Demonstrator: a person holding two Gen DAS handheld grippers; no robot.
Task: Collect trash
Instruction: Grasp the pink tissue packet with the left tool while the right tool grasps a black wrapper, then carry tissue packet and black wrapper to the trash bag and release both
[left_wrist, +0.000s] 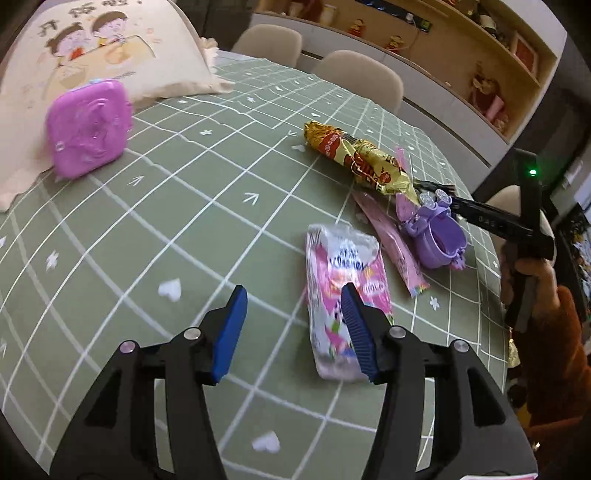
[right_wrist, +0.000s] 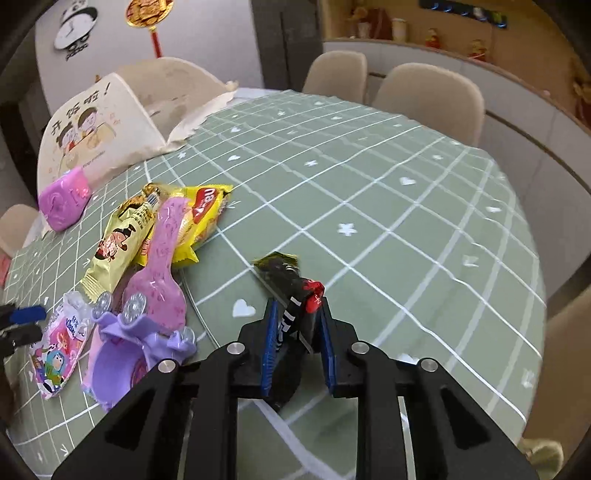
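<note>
The right gripper clamps its jaws on a black wrapper. The left gripper hangs with jaws apart and empty over a pink wrapper on the table.

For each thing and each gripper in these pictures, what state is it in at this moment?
left gripper: open, nothing held.
right gripper: shut on black wrapper.
pink and silver wrapper: flat on the tablecloth, under the left gripper's right finger.
yellow wrapper: crumpled, on the table.
magenta case: closed, leaning on the cushion.
purple toy case: open, lid up.
</note>
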